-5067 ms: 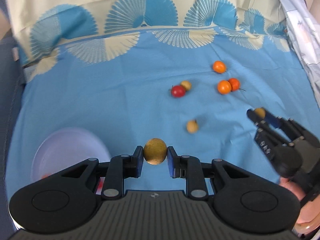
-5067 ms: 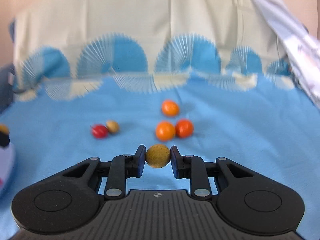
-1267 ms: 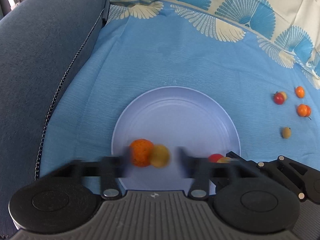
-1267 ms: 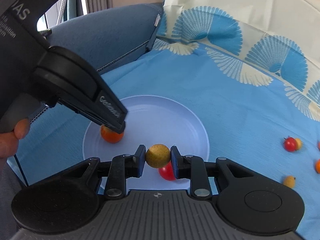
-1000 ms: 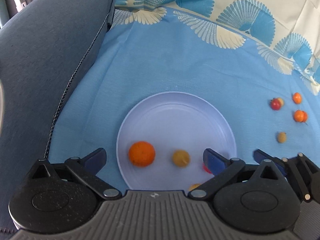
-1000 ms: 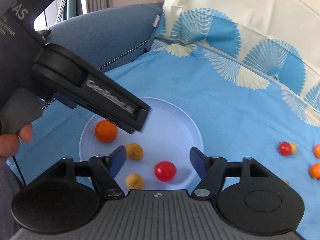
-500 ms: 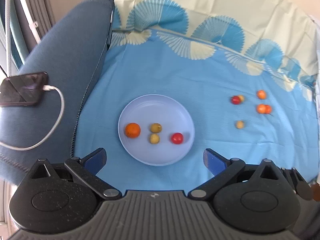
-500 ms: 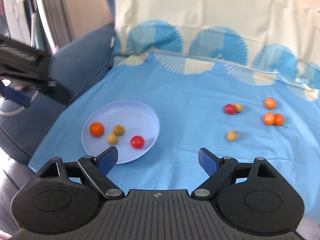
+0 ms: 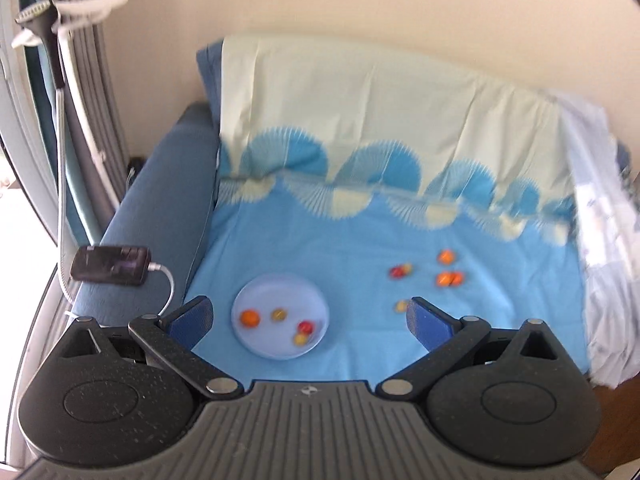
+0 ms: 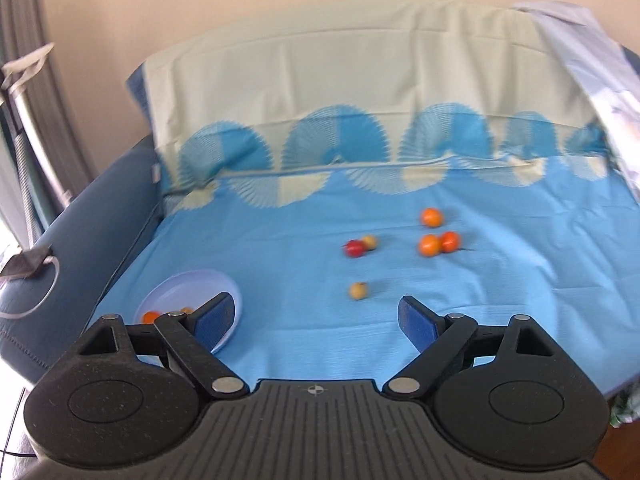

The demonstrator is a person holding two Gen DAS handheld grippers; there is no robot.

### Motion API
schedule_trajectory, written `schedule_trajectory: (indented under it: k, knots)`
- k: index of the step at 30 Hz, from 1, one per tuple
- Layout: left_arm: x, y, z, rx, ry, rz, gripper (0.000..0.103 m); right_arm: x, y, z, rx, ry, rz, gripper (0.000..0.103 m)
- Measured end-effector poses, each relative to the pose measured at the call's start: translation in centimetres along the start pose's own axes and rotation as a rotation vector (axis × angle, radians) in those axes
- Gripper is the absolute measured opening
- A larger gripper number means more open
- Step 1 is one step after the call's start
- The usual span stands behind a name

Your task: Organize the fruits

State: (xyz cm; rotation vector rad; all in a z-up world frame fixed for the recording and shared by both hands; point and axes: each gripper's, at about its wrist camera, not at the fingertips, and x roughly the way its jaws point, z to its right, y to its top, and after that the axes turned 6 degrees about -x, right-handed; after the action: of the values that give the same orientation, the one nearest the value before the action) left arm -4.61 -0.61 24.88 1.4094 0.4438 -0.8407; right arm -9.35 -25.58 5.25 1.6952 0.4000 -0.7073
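Note:
A pale blue plate (image 9: 280, 288) lies on the blue cloth and holds an orange fruit (image 9: 249, 317), a red one (image 9: 305, 326) and two small yellow ones. It also shows in the right wrist view (image 10: 176, 288). Loose fruits lie to its right: a red and yellow pair (image 10: 355, 248), three orange ones (image 10: 431, 244) and a single yellow one (image 10: 357, 291). My left gripper (image 9: 310, 316) is open and empty, high above the sofa. My right gripper (image 10: 316, 314) is open and empty, also pulled well back.
The cloth (image 9: 340, 240) covers a blue sofa. A phone (image 9: 110, 270) on a charging cable rests on the left armrest (image 9: 160, 208). A crumpled white sheet (image 9: 600, 240) lies at the right. A wall stands behind.
Both grippers dropped their yellow fruits onto the plate, opened wide, and have pulled far back and up. The plate and loose fruits now look small.

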Motion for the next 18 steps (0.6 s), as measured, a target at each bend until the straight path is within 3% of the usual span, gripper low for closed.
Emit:
schedule_trajectory:
  k: [9,18]
  knots:
    - [-4.5,0.3,3.3,0.017,-0.091,0.074,0.103,-2.5,-0.3,4.4,0.080,-0.071,0.049,0.091]
    - [-3.6,0.8,5.1,0.040,-0.096,0.094,0.103,-2.2,-0.8,6.2,0.126,-0.077,0.072,0.091]
